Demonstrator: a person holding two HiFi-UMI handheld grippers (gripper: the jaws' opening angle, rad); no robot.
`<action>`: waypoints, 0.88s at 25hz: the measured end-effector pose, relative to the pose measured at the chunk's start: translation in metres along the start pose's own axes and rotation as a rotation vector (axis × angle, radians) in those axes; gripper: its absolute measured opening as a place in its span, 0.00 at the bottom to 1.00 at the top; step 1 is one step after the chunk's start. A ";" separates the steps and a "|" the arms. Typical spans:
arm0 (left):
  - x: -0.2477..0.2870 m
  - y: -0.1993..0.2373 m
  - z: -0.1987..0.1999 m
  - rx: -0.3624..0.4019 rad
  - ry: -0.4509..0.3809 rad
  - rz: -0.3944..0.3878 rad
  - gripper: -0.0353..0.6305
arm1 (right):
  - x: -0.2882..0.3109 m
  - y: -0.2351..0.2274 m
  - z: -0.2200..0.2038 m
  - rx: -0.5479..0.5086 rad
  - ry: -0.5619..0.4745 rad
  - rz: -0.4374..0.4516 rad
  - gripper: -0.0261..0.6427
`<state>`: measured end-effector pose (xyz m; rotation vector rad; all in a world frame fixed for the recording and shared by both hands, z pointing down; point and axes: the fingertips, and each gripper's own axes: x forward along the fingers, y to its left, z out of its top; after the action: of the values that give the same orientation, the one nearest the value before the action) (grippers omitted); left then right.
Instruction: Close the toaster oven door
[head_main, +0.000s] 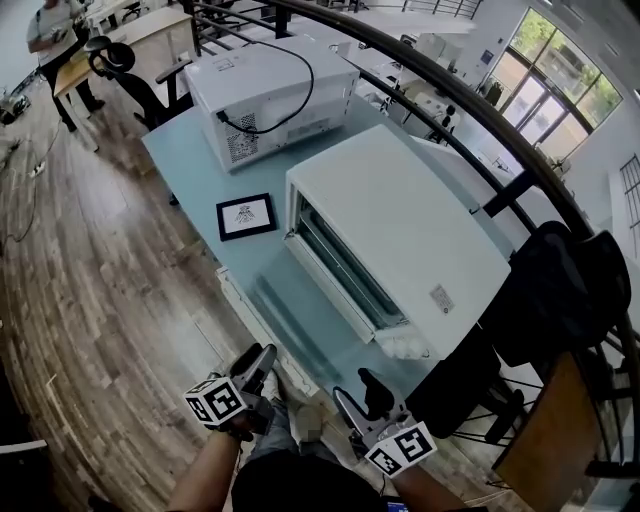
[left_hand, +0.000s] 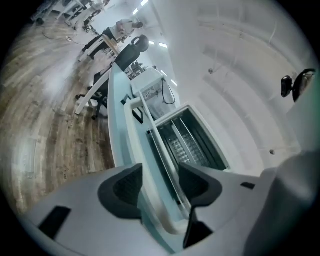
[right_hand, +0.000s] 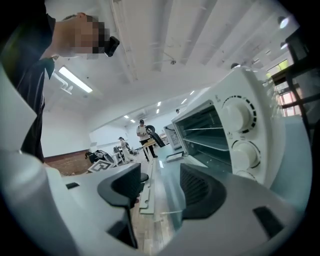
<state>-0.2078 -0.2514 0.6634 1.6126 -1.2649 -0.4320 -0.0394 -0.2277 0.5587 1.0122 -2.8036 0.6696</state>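
I have open wood floor (head_main: 90, 300) on my left. Ahead, the toaster oven (head_main: 420, 230) has its glass door (head_main: 290, 310) lowered flat, reaching the near edge of the table (head_main: 185, 150). A framed marker card (head_main: 246, 216) lies beside it. A railing (head_main: 500, 130) and a dark jacket (head_main: 560, 290) crowd the right.

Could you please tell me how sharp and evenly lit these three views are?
Head view: sharp, but the wide lens bows the railing and the windows glare. Left gripper view: the floor smears, the toaster oven is clear. Right gripper view: ceiling lights glare, corners dark.
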 end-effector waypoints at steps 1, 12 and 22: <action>0.000 -0.005 0.002 0.009 -0.001 -0.001 0.40 | 0.004 0.004 -0.002 0.007 0.003 0.018 0.41; -0.002 -0.044 0.018 0.066 -0.023 -0.013 0.40 | 0.026 0.030 -0.027 0.124 0.071 0.143 0.41; 0.010 -0.104 0.048 0.186 -0.072 -0.092 0.30 | 0.019 0.004 0.018 0.101 -0.035 0.082 0.35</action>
<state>-0.1867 -0.2885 0.5565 1.8321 -1.3200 -0.4438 -0.0555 -0.2444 0.5454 0.9374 -2.8813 0.8182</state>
